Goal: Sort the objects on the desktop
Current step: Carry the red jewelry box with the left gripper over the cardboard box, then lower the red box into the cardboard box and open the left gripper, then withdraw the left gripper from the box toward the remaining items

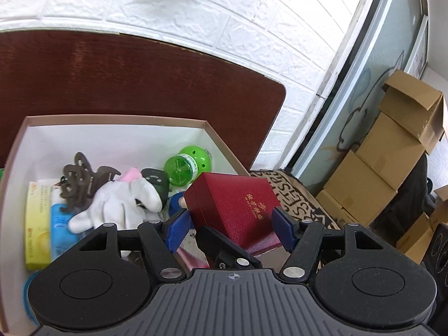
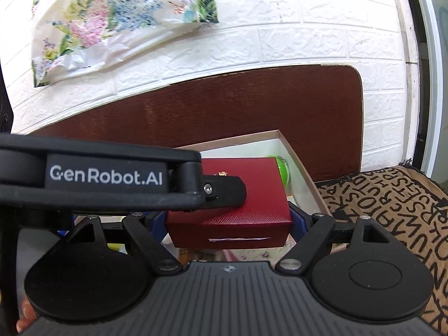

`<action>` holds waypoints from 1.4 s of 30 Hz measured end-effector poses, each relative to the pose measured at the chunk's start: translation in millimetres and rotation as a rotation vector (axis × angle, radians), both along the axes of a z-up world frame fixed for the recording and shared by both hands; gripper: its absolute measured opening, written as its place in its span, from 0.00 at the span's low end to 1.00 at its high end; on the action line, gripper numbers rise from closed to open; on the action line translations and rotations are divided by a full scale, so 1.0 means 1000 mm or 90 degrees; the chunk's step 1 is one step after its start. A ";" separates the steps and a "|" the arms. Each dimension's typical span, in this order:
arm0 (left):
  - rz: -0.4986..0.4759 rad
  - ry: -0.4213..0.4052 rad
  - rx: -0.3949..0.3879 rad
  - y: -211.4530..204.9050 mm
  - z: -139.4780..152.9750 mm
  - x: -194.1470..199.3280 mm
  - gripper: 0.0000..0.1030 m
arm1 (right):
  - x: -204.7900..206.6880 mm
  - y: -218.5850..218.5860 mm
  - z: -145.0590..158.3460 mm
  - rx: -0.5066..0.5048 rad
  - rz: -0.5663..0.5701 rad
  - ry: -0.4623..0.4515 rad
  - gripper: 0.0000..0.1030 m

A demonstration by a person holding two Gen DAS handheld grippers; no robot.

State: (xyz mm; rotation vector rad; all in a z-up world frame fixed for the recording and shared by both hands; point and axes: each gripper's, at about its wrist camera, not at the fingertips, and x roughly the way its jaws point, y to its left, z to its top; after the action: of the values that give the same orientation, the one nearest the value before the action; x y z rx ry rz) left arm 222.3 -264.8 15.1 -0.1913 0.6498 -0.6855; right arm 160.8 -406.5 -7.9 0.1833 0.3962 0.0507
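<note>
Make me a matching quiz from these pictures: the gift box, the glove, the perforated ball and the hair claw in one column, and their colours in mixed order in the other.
Things
1. gift box
2. glove
3. perforated ball
4. hair claw

Colours
A. bright green
B. dark grey-brown
C. dark red with gold lettering
D. white with a pink patch

Pairs: 1-C, 2-D, 3-A, 4-B
</note>
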 end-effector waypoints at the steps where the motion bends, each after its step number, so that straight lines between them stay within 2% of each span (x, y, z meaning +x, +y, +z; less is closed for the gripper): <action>1: -0.004 0.004 0.000 -0.003 -0.003 0.004 0.84 | 0.004 -0.003 -0.001 0.000 0.001 0.003 0.82; 3: -0.023 0.014 0.000 -0.005 -0.007 0.007 0.99 | 0.012 -0.006 -0.004 -0.008 0.004 0.016 0.82; 4: -0.027 0.013 0.001 -0.004 -0.008 0.006 1.00 | 0.013 -0.006 -0.005 -0.016 0.000 0.016 0.86; 5: -0.027 0.007 0.003 -0.002 -0.009 0.004 1.00 | 0.012 -0.006 -0.006 -0.025 -0.012 0.011 0.93; 6: -0.027 0.002 0.010 -0.001 -0.008 0.001 1.00 | 0.010 -0.006 -0.006 -0.032 -0.023 0.002 0.97; 10: -0.026 0.017 0.010 0.008 -0.009 -0.005 1.00 | 0.002 -0.007 -0.006 -0.029 -0.031 -0.015 0.99; 13: -0.026 0.036 0.008 0.012 -0.010 -0.011 1.00 | -0.002 -0.006 -0.009 -0.011 -0.037 0.001 1.00; 15: -0.030 0.030 0.014 0.011 -0.010 -0.016 1.00 | -0.004 -0.004 -0.012 -0.004 -0.046 0.021 1.00; 23: -0.032 -0.018 0.041 0.013 0.000 -0.036 1.00 | -0.018 0.004 -0.007 -0.008 -0.040 0.019 1.00; 34: -0.022 -0.030 0.049 0.032 0.008 -0.055 1.00 | -0.030 0.018 0.000 -0.009 -0.043 0.035 1.00; 42: 0.008 -0.032 0.073 0.054 0.020 -0.079 1.00 | -0.042 0.033 0.006 -0.001 -0.046 0.054 1.00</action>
State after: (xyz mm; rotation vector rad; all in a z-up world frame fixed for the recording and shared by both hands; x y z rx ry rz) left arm 143.8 -210.9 35.6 -0.0721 0.6380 -0.6363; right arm 118.6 -373.0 -1.8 0.1985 0.4735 -0.0291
